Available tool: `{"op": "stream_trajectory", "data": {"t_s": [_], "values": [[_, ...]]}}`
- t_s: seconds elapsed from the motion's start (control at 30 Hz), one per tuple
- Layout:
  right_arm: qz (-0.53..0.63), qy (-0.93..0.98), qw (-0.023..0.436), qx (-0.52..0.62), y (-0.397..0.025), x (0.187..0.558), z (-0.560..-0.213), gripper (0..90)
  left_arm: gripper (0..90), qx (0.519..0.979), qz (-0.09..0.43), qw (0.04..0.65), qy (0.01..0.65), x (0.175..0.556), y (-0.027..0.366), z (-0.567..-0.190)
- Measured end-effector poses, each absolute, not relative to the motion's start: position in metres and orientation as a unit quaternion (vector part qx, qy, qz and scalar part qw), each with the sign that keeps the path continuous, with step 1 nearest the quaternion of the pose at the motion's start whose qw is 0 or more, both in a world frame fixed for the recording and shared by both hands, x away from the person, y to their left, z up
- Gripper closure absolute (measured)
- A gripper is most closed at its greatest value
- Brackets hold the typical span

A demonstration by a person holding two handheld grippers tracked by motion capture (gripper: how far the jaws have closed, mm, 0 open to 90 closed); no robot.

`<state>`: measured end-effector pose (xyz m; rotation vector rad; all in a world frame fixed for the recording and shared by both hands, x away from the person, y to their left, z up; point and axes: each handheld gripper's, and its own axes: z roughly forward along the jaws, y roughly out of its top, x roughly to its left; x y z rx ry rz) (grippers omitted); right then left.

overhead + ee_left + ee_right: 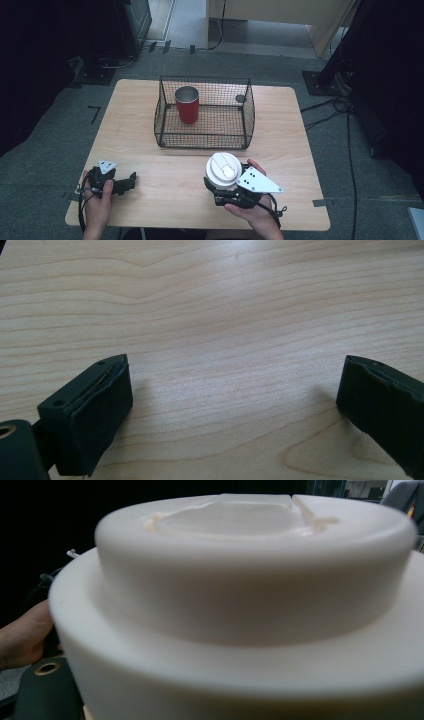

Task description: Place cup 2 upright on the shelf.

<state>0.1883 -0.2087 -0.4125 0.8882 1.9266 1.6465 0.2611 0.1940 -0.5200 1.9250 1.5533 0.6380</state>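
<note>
white lidded cup held just short of the basket

the wire basket (pixel 205 112) is the landmark. the white lidded cup (pixel 223 170) stands upright just in front of the basket's near wall, toward its right half, and the right gripper (pixel 220 189) seems closed around it from the person's side, the hand low and level. a red cup (pixel 187 104) already stands inside the basket. judging from this, the coming move is up and forward over the near wall. the left gripper (pixel 131 180), well left of the basket's front, rests on the table (pixel 225 315) with jaws spread wide, holding nothing.
</note>
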Motion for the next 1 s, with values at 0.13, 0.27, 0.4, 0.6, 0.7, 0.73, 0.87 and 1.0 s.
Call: {"op": "stream_trajectory", "data": {"t_s": [0.13, 0.27, 0.4, 0.6, 0.7, 0.73, 0.87, 1.0], "values": [[0.600, 0.695, 0.230, 0.322, -0.208, 0.191, -0.408, 15.6, 2.3, 0.721, 0.239, 0.289, 0.582, 0.261, 0.194, -0.520], [0.600, 0.693, 0.236, 0.322, -0.207, 0.194, -0.404, 15.6, 2.3, 0.721, 0.239, 0.289, 0.582, 0.261, 0.194, -0.520], [0.603, 0.686, 0.241, 0.328, -0.208, 0.197, -0.399, 15.6, 2.2, 0.721, 0.239, 0.289, 0.582, 0.261, 0.194, -0.520], [0.605, 0.674, 0.253, 0.342, -0.211, 0.202, -0.392, 15.6, 2.2, 0.721, 0.239, 0.289, 0.582, 0.261, 0.194, -0.520], [0.604, 0.672, 0.258, 0.342, -0.213, 0.205, -0.388, 15.7, 2.2, 0.721, 0.239, 0.289, 0.582, 0.261, 0.194, -0.520], [0.605, 0.670, 0.261, 0.343, -0.213, 0.206, -0.386, 15.6, 2.2, 0.721, 0.239, 0.289, 0.582, 0.261, 0.194, -0.520], [0.606, 0.666, 0.266, 0.344, -0.213, 0.210, -0.381, 15.7, 2.2, 0.720, 0.239, 0.290, 0.583, 0.261, 0.194, -0.520], [0.606, 0.665, 0.271, 0.341, -0.211, 0.215, -0.375, 15.7, 2.2, 0.721, 0.239, 0.290, 0.582, 0.261, 0.194, -0.520]]}}
